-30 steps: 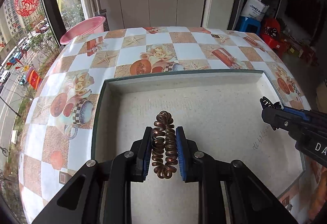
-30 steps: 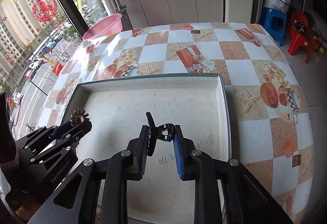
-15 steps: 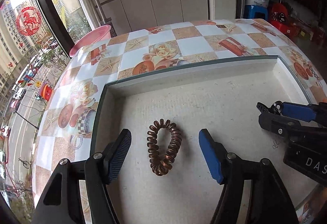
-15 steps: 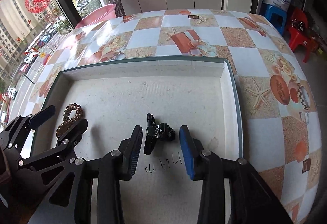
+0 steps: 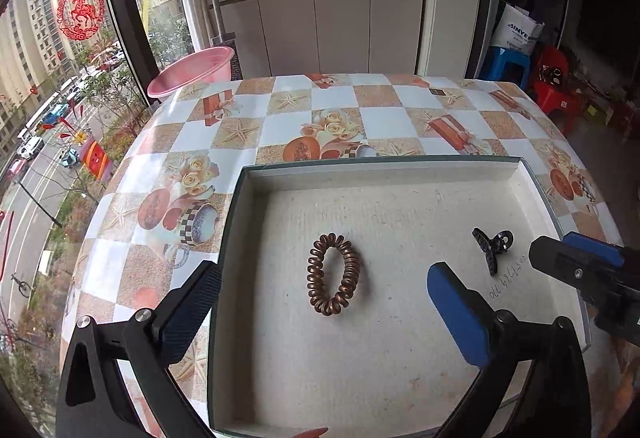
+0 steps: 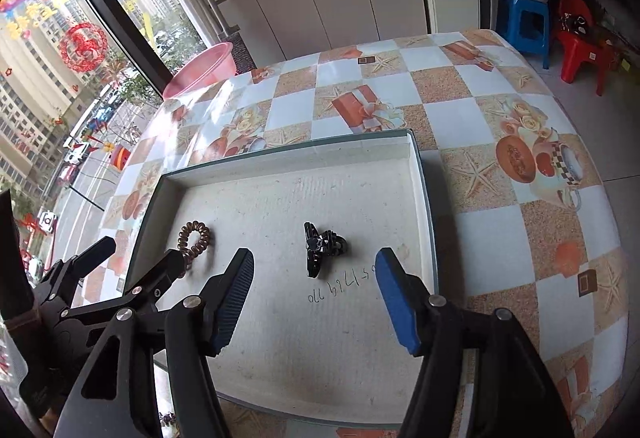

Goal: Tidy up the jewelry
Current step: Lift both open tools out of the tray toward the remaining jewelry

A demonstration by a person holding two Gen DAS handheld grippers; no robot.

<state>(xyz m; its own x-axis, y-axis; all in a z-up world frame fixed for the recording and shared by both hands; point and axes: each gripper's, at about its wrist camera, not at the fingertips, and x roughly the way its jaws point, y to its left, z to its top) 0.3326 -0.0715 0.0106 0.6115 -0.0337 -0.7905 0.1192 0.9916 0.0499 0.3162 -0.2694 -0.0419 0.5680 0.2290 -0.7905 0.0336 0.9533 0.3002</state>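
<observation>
Left gripper (image 5: 324, 312) hangs nearest, jaws spread wide w/ nothing between them. Its black left pad sits over the tray's left rim, blue right pad over the tray floor. Just ahead lies the copper spiral hair tie (image 5: 333, 273), flat on the floor of the shallow white tray (image 5: 376, 176), left of centre. Right of it, well apart, the black claw clip (image 5: 491, 247) rests beside a scribble of handwriting (image 5: 505, 288). Right gripper pokes in from the right edge of that view, tips only.

Right wrist view gives what the left can't: right gripper (image 6: 316, 296) in full, jaws also released and wide, the claw clip (image 6: 322, 248) lying free just beyond the tips, touching neither pad. Handwriting (image 6: 340, 284) sits between pads and clip. Left gripper (image 6: 136, 252) seen from the side here, one finger partly hiding the hair tie (image 6: 193, 238). Only the left view shows the tie's whole loop.

Tray stands on a table w/ checked starfish-and-roses oilcloth (image 6: 480, 142). Farther back: pink basin (image 5: 192, 72), white cabinets (image 5: 320, 30), blue stool (image 6: 526, 22), red chair (image 6: 582, 46).

Vs 1 s ago: both grippers were clenched, left on the tie, right on the clip. Both have since let go and backed off; tie and clip now lie loose in the tray.
</observation>
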